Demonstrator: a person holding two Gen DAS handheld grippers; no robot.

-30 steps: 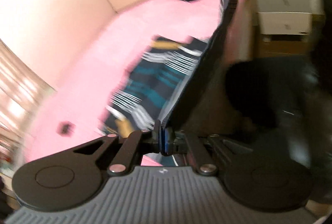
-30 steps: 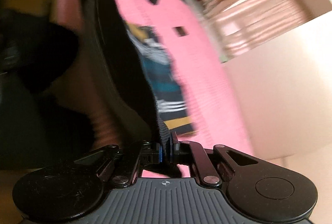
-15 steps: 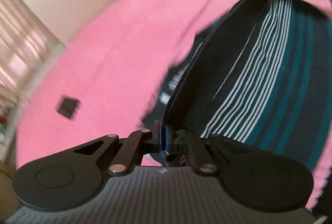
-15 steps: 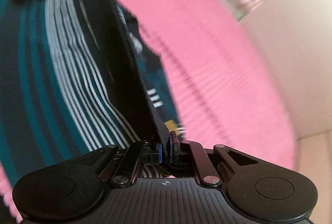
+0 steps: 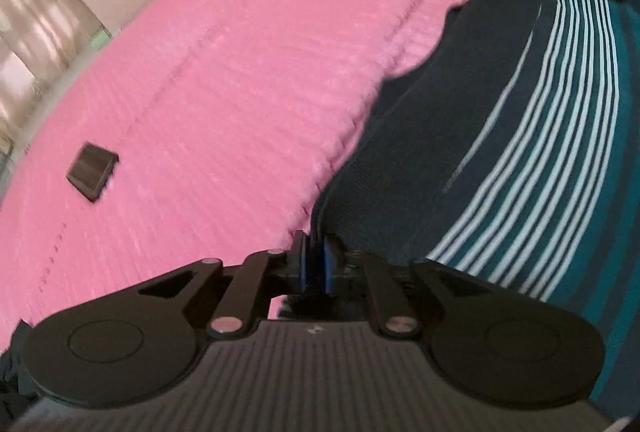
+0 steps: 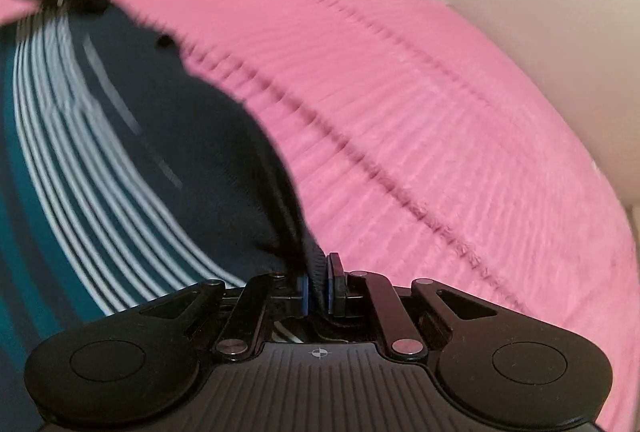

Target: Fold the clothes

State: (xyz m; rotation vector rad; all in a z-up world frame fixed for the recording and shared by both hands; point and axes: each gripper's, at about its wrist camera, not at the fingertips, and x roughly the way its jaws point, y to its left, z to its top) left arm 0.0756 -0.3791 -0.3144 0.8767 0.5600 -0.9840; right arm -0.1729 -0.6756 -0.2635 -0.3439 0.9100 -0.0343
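Both tongs are clamped on the hem of the striped shirt [image 5: 520, 135], left gripper [image 5: 314, 264] at one corner, right gripper [image 6: 318, 282] at the other; the shirt lies on the pink bedspread [image 5: 240, 71], a small dark square [image 5: 92, 171] well apart from it

You have a pink ribbed bedspread [image 5: 248, 79] under everything, with a dark striped garment [image 5: 532, 135] spread across one side and a small dark square object [image 5: 92, 171] lying well apart from it
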